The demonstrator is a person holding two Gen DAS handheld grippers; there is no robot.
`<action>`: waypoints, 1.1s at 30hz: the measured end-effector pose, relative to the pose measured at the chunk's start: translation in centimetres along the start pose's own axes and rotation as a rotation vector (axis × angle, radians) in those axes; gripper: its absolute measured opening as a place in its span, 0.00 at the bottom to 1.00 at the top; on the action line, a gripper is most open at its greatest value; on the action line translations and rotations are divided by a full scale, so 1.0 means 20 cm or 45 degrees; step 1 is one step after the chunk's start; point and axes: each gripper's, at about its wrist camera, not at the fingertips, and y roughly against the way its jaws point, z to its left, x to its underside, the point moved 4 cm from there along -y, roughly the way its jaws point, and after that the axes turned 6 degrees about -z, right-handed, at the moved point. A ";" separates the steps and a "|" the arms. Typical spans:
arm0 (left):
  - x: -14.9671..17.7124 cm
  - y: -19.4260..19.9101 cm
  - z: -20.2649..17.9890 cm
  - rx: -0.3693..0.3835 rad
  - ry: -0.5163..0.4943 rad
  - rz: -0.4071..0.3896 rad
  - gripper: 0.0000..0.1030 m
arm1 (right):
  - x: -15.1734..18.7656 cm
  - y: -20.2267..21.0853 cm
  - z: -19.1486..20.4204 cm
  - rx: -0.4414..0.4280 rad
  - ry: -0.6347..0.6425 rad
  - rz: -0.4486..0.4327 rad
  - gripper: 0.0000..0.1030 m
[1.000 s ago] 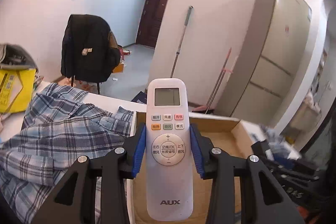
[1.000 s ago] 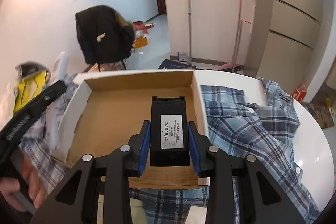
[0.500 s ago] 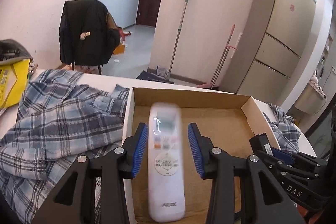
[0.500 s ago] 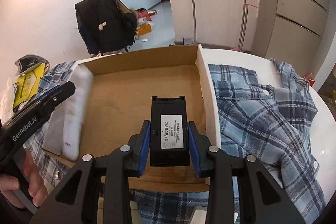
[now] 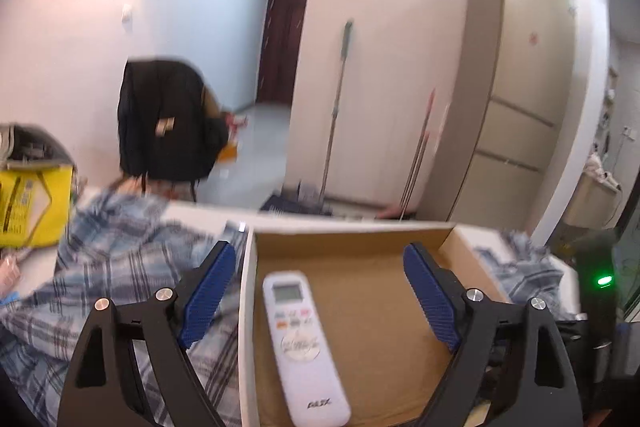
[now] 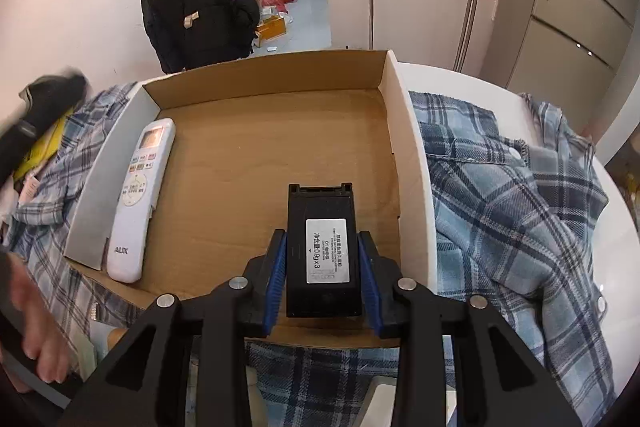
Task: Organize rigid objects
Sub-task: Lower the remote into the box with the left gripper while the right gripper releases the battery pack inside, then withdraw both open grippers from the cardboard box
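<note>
Counted on and around the table

One cardboard box [image 6: 408, 163], one white remote control [image 6: 138, 187], one black cartridge [image 6: 322, 247], two grippers: left [image 5: 316, 291], right [image 6: 322, 279].

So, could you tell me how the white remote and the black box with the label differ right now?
The white remote lies flat on the floor of the cardboard tray, along its left wall; the black box is held above the tray's near right part. The left gripper has just opened and stands clear of the remote, while the right gripper is shut on the black box. The remote is longer and slimmer; the box is stubbier. Both are rigid, elongated and point the same way.
</note>
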 end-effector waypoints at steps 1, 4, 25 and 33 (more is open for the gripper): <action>-0.02 0.02 -0.01 0.009 -0.013 -0.022 0.85 | 0.00 0.01 0.00 0.003 -0.001 -0.008 0.37; -0.10 0.11 -0.04 0.010 -0.009 -0.067 0.85 | -0.04 0.09 -0.01 -0.002 -0.021 -0.087 0.49; -0.38 1.15 -0.14 -0.105 -0.119 -0.396 1.00 | 0.04 1.28 0.03 0.028 -0.026 -0.776 0.73; -0.12 1.04 -0.08 -0.166 -0.166 -0.242 1.00 | 0.16 1.24 -0.06 -0.024 -0.236 -0.917 0.91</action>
